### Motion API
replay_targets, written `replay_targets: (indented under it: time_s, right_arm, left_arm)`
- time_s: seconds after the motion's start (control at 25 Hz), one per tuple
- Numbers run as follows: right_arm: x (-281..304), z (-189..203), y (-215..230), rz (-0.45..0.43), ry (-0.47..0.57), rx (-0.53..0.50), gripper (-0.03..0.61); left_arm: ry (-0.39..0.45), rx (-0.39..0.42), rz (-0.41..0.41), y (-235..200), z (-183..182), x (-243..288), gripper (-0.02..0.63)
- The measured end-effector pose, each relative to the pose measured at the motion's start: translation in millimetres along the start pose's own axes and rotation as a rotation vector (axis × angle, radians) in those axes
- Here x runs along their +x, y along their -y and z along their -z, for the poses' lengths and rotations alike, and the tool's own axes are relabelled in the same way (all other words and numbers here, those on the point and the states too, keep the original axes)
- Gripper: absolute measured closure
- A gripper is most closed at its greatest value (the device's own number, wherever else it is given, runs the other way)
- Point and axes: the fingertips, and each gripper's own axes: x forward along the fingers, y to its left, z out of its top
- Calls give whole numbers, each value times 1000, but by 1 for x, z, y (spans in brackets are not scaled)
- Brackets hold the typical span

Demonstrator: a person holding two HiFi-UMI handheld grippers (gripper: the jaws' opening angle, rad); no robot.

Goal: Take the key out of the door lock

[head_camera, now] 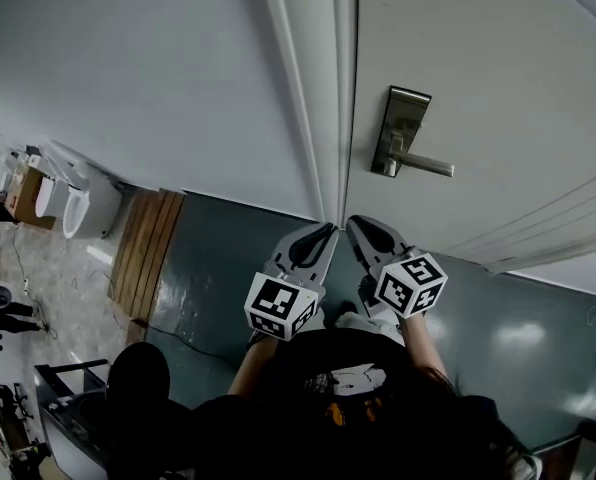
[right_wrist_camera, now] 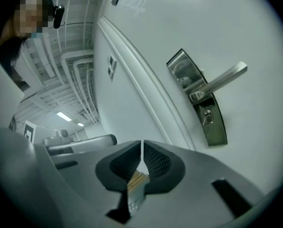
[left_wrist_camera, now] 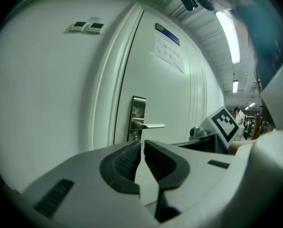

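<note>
The white door point(head_camera: 478, 58) is closed, and its steel lock plate point(head_camera: 403, 128) carries a lever handle point(head_camera: 423, 165). In the right gripper view the keyhole cylinder point(right_wrist_camera: 207, 118) sits below the lever point(right_wrist_camera: 222, 80), and no key head sticks out of it. My right gripper point(right_wrist_camera: 141, 148) is shut, with a thin tan and silver key point(right_wrist_camera: 134, 182) showing in the gap behind its pads. My left gripper point(left_wrist_camera: 142, 148) is shut with nothing in it. Both grippers hang low, close to the body, with the left one point(head_camera: 328, 230) and the right one point(head_camera: 354, 224) short of the door and below the handle.
The door frame point(head_camera: 313, 88) runs between the door and the white wall on the left. A wooden slatted board point(head_camera: 148, 253) and white fixtures point(head_camera: 78, 203) lie on the floor to the left. A paper notice point(left_wrist_camera: 169, 51) hangs high on the door, and two wall switches point(left_wrist_camera: 87, 26) sit left of it.
</note>
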Motion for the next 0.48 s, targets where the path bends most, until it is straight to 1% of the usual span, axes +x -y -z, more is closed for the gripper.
replay_targets:
  time_s: [0.12, 0.28, 0.48]
  right_arm:
    - [7, -4, 5, 51, 30, 29, 571]
    - [11, -7, 17, 138, 66, 55, 571]
    - [14, -9, 34, 228, 104, 78, 571]
  left_arm:
    - [-4, 9, 53, -9, -5, 5, 584]
    - [-17, 26, 143, -15, -7, 17, 584]
    - [-34, 38, 217, -23, -6, 25, 584]
